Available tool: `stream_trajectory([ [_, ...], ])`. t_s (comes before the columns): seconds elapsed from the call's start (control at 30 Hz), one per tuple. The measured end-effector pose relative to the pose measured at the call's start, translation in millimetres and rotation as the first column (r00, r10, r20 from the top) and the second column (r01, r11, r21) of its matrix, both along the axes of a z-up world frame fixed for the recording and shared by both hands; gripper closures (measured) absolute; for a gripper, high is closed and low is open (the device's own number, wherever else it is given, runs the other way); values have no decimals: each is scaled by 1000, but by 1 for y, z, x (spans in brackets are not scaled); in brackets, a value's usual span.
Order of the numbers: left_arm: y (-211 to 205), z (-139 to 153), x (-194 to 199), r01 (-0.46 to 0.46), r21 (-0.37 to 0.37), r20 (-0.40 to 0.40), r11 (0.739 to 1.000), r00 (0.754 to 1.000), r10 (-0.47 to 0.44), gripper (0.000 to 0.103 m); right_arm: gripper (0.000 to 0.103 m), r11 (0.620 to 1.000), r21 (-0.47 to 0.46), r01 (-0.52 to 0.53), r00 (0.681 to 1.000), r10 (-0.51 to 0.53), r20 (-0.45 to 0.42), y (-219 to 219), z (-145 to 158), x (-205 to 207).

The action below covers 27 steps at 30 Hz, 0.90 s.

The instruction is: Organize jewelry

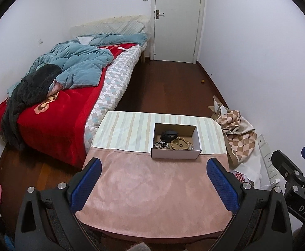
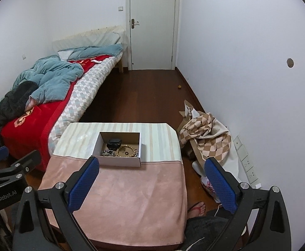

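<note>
Both grippers sit closest to the lenses, held above the near end of the table: the left gripper has its blue-padded fingers spread wide with nothing between them, and the right gripper is likewise wide apart and empty, its pads hanging over the table's right corner and the floor beside it. Largest in the room is the bed along the left wall, covered with a red blanket, a rumpled blue quilt and a dark garment heaped on its near end. Behind it stands a shut white door. Next in size comes the table, its near half under a pink cloth and its far half under a striped cloth. On the floor to the table's right lies a crumpled checked fabric, near a wall socket strip. Smaller still, an open white cardboard box rests on the striped cloth, its front wall at the seam with the pink one, well apart from both grippers. Inside it lie a black object toward the back, a wooden bead bracelet with a small dark ring within its loop, and a dark silvery chain at the front left.
</note>
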<state>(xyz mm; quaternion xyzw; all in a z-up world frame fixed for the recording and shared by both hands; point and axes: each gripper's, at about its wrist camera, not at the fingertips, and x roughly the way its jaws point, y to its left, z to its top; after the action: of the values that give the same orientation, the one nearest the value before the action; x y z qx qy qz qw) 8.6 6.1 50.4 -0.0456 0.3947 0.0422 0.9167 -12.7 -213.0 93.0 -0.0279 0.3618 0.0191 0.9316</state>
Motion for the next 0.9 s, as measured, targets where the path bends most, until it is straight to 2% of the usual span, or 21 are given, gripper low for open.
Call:
stream_trajectory([
  [0.13, -1, 5, -2, 6, 0, 0, 1000, 1000, -6, 1, 1, 1000, 3, -7, 1000, 7, 9, 0, 9, -6],
  [0.23, -1, 3, 5, -8, 7, -34, 1000, 999, 8, 1, 1, 1000, 2, -4, 1000, 4, 10, 0, 11, -7],
  [0.4, -2, 2, 19, -14, 7, -49, 1000, 999, 14, 1, 1, 1000, 6, 5, 1000, -5, -10, 1, 12, 5],
  [0.9, -2, -1, 77, -16, 37, -87, 999, 996, 19, 1, 0, 999, -24, 27, 997, -28, -71, 9, -7, 83],
])
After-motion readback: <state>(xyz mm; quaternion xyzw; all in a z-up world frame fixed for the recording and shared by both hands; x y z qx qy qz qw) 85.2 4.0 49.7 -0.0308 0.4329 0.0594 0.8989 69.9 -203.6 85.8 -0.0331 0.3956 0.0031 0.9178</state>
